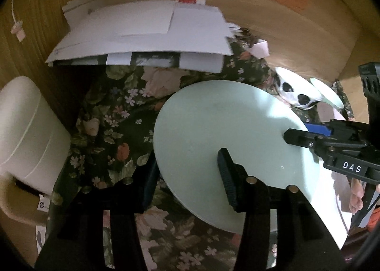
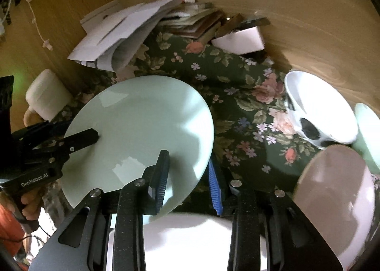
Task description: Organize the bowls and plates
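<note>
Plate [image 2: 140, 128] is held between left gripper [image 2: 95, 138] and right gripper [image 2: 188, 176], above tablecloth [image 2: 237, 86]. Paper stack [image 2: 114, 33] is behind it; spotted bowl [image 2: 318, 109] at right.

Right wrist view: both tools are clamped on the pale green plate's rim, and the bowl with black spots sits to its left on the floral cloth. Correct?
Not quite. The bowl with black spots sits to the right of the pale green plate, not its left, as the right wrist view shows. The rest holds: the left tool and right tool both grip the plate's rim above the floral cloth.
</note>
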Demonstrator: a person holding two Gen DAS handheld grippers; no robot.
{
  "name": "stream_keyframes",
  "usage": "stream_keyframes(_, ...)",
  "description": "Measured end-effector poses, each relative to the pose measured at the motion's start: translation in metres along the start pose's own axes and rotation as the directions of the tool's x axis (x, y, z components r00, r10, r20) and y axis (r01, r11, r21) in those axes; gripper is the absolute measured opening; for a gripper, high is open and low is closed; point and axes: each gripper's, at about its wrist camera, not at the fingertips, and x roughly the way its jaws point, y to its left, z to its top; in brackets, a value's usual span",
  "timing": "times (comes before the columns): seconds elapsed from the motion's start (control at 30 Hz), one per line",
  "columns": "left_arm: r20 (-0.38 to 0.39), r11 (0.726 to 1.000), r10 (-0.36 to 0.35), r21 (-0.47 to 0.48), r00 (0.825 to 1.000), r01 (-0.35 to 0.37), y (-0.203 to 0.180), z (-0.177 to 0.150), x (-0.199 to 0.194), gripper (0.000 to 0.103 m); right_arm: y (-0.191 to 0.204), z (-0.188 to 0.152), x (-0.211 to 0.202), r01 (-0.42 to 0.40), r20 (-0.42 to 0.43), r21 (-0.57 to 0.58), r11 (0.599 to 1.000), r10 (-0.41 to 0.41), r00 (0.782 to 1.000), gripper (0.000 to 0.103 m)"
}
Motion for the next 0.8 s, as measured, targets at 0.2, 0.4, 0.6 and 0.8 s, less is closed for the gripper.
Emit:
stream_keyframes(0.2,0.025,1.0,-0.017,0.02,1.0,0.016,-0.015,-0.005,-0.022,0.049,-0.002,-0.01,-0.02,0.016,0.033,0.017,1.0,-0.017,0.999,0.029)
stream_keyframes(0.4,0.053,0.999,-0.037,0.041,0.998,0.035,-0.038,-0.008,-0.041,0.049,-0.002,-0.024,-0.047,0.039,0.077,0.026,0.999,-0.041,0.996,0.029)
stream_keyframes(0.6,0.079,0.996,-0.054,0.077,0.995,0.048,-0.06,-0.014,-0.064,0.049,-0.002,-0.041,-0.076,0.045,0.112,0.042,0.998,-0.05,0.992,0.029)
stream_keyframes(0.8,0.103,0.993,-0.069,0.101,0.992,0.059,-0.076,-0.024,-0.084,0.049,-0.003,-0.059,-0.102,0.055,0.143,0.054,0.997,-0.062,0.988,0.029)
